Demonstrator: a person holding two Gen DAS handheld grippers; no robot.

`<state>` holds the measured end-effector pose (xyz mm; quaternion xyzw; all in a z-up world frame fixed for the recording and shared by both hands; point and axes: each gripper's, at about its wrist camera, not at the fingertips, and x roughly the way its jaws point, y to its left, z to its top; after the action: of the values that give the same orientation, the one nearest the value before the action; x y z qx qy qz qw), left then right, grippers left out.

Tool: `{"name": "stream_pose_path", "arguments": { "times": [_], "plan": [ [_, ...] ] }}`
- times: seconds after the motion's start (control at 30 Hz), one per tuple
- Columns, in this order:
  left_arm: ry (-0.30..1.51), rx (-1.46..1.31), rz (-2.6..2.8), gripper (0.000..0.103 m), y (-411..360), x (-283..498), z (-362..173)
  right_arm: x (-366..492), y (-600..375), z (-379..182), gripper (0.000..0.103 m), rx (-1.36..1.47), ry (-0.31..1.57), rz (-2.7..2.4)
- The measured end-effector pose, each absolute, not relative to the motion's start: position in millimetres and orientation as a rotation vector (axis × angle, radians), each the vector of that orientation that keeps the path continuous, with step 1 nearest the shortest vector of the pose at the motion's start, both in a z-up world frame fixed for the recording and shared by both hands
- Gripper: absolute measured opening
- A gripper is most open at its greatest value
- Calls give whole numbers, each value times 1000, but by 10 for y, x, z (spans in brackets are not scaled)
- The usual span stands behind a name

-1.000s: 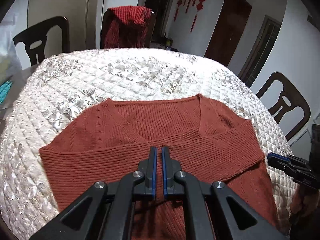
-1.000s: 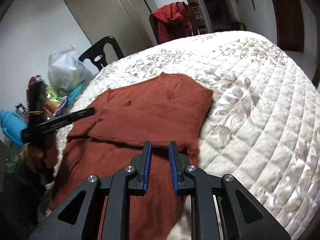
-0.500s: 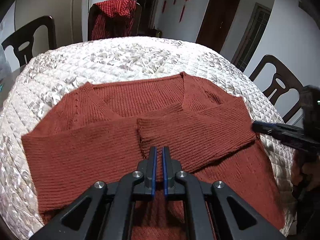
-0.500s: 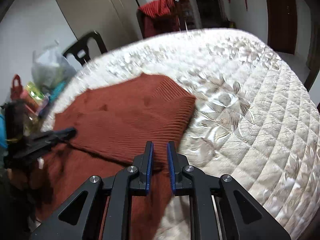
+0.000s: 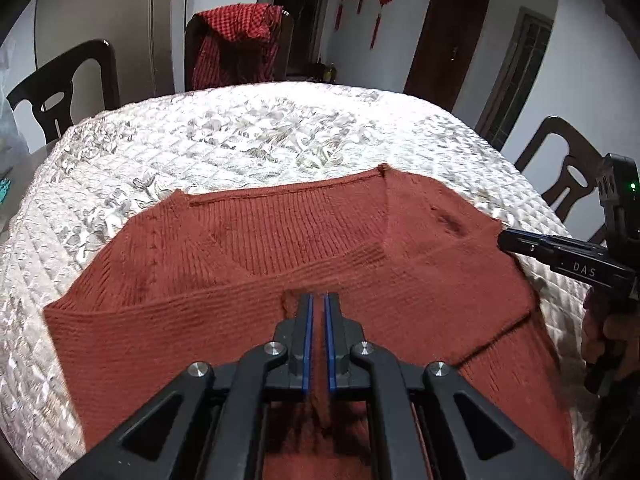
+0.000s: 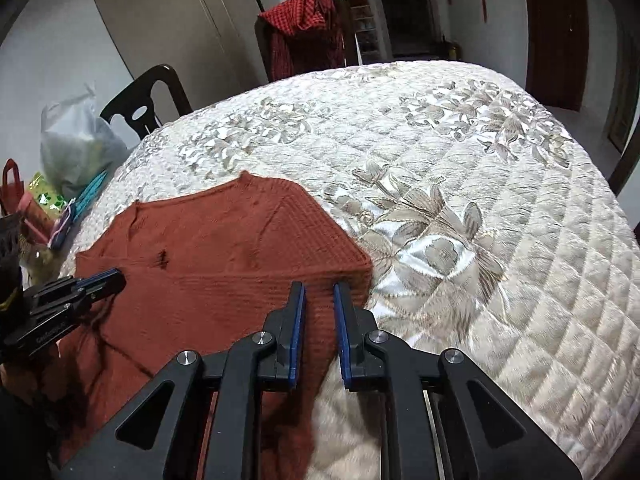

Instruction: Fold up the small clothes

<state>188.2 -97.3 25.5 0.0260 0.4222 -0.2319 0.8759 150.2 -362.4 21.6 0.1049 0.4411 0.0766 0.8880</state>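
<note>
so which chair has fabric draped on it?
The chair at the table's far side, a red checked cloth over its back. The other two dark chairs have bare backs.

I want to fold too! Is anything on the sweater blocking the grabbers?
Nothing visible is. The rust sweater lies alone on the quilted cover. The left gripper already pinches its knit; the right gripper sits right at its edge.

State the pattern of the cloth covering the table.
White quilted tablecloth with grey-beige flowers; the right wrist view shows it best.
</note>
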Motion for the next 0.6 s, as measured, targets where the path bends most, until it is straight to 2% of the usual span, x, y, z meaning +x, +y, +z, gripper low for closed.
{"name": "stream_pose_path", "arguments": {
  "times": [0.23, 0.33, 0.5, 0.6],
  "plan": [
    [856, 55, -472, 8, -698, 1492, 286, 959, -3405, 294, 14, 171, 895, 257],
    [887, 49, -444, 9, -626, 1482, 144, 919, -3331, 147, 14, 140, 922, 271],
    [853, 20, -450, 10, -590, 1357, 291, 869, -3318, 258, 15, 136, 900, 250],
    [834, -3, -464, 20, -635, 1346, 343, 847, -3347, 261, 15, 159, 887, 241]
  ]
}}
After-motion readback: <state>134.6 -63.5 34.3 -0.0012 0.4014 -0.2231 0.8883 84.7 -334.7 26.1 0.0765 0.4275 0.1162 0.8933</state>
